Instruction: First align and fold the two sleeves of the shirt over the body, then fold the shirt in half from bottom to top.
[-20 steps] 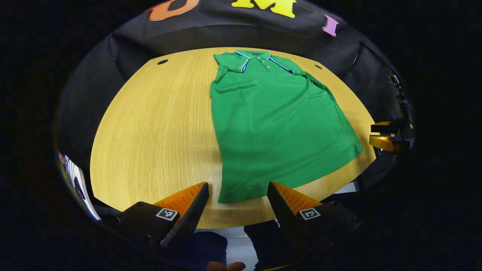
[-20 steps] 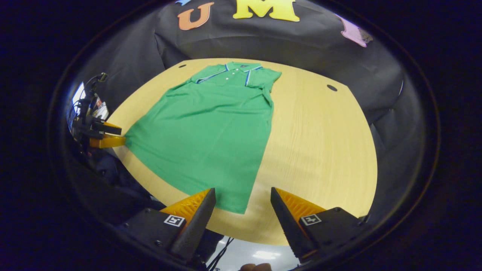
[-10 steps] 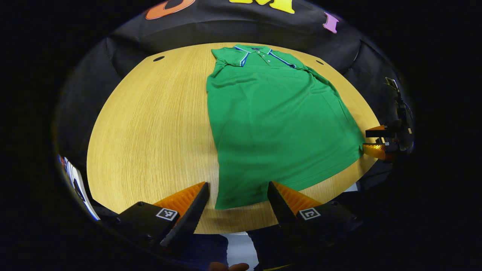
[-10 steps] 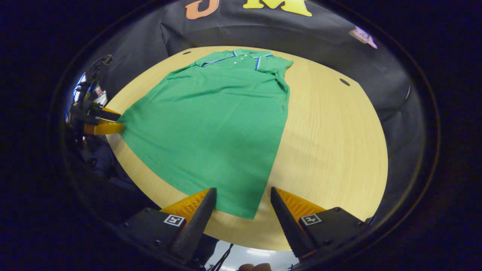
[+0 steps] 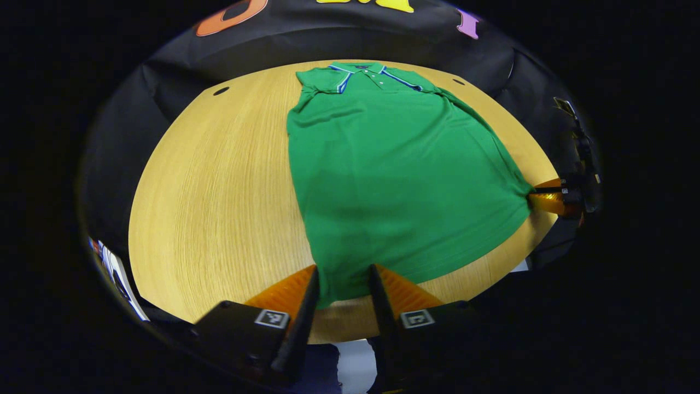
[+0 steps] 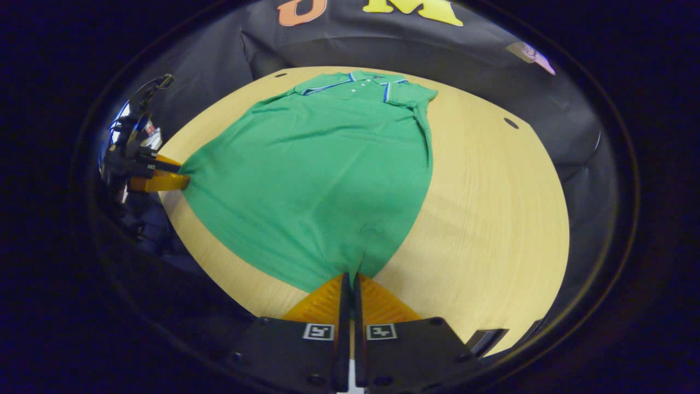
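The table [image 5: 219,180] carries the green shirt [image 5: 394,169] flat, collar [image 5: 363,74] toward the far edge, hem along the near edge. Its sleeves look already folded over the body, so the step in hand seems to be the bottom-to-top fold. To do it well, lift both hem corners together, keep the hem taut and level, and carry it straight to the collar. The right tongs [image 6: 350,282] are pressed together, pinching the hem's right corner. The left tongs [image 5: 342,279] straddle the left corner, narrowed but not clearly pinching.
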Demonstrator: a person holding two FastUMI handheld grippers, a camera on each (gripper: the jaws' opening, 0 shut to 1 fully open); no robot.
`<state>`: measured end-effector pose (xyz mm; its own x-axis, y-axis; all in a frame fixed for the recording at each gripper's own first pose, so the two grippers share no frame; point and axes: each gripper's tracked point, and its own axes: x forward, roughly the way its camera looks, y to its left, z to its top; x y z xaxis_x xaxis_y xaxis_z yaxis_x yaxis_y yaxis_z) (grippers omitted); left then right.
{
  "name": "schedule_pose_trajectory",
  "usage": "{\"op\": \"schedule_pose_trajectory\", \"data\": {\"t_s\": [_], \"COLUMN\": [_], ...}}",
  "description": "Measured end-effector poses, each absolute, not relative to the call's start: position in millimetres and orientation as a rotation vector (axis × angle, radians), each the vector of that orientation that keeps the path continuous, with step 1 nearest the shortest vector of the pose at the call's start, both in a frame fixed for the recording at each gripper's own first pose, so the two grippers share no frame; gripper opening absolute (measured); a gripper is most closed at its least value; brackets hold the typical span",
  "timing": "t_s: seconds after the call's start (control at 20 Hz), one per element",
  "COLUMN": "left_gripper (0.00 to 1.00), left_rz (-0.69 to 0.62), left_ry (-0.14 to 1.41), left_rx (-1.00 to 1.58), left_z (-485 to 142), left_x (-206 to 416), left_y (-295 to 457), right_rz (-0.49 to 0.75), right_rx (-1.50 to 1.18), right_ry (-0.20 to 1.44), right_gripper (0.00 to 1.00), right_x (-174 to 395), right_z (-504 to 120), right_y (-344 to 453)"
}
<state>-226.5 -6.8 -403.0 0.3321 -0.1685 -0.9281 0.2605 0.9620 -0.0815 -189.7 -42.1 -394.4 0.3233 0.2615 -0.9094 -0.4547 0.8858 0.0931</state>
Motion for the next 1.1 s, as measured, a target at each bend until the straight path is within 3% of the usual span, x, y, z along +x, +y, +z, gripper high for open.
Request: {"op": "schedule_pose_trajectory", "data": {"t_s": [0.05,0.15,0.2,1.1], "left_gripper": [0.30,0.14,0.12,0.08], "left_rz": [-0.307,-0.338,-0.340,-0.346], "left_ry": [1.203,1.204,1.199,0.942], "left_rx": [0.082,0.035,0.027,-0.035], "left_z": [-401.6,-396.3,-393.3,-287.0], "left_x": [-226.5,-227.9,-226.1,-130.1], "left_y": [-10.9,-19.4,-19.6,-22.1], "right_rz": [0.479,0.474,0.470,0.434], "right_rx": [-0.185,-0.143,-0.125,0.028], "right_ry": [1.157,1.180,1.188,0.959], "right_gripper": [0.06,0.03,0.03,0.02], "right_x": [-188.3,-189.4,-188.5,-84.8], "right_z": [-392.1,-391.9,-392.0,-276.6], "right_y": [-40.6,-41.8,-42.0,-35.5]}}
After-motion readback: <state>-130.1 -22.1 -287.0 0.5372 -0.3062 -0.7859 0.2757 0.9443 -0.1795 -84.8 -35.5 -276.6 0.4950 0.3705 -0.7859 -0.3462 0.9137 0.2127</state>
